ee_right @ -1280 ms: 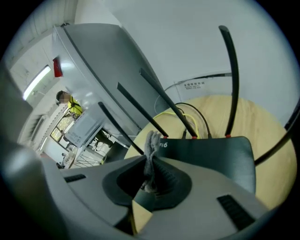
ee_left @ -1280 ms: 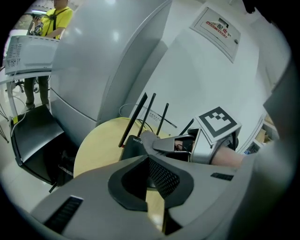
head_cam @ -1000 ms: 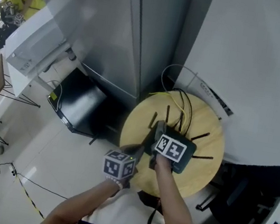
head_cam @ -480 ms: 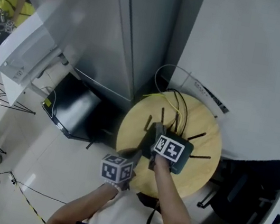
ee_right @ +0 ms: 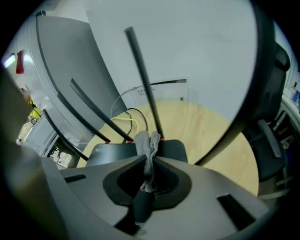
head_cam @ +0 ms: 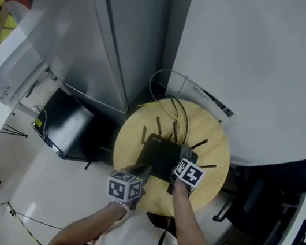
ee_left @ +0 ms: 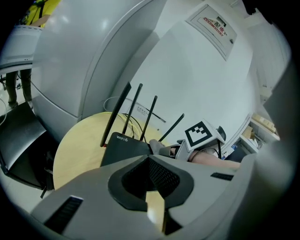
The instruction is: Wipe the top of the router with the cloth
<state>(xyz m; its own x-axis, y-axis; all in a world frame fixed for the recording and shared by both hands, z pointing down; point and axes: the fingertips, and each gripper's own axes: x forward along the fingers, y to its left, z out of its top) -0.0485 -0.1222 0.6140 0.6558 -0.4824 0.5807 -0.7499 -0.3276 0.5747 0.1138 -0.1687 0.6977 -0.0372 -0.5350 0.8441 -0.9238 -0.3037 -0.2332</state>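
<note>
Right tongs: clenched on the cloth; I hold a grey strip pinched between the tips, its free end bunched just beyond them
Cloth position: on the right part of the router top, close to the antenna bases at the back edge
Left tongs: clenched, nothing between them; only a thin slit shows pale wood below
Left tongs position: at the near left corner of the router, over the near edge of the counter; I cannot tell whether they touch the casing
Relation of the two: my right tongs lie ahead and to the right of the left pair, as the left gripper view shows, its marker cube turned toward that camera
Router: black, flat, lying about mid-counter; white lettering on the near left of its top
Antennas: thin black rods, standing up and fanned outward around the casing
Cables: black and yellow leads run from the back of the router to the far rim of the counter
Counter: round, pale wood
Surroundings: grey cabinet behind on the left, white wall behind on the right
</note>
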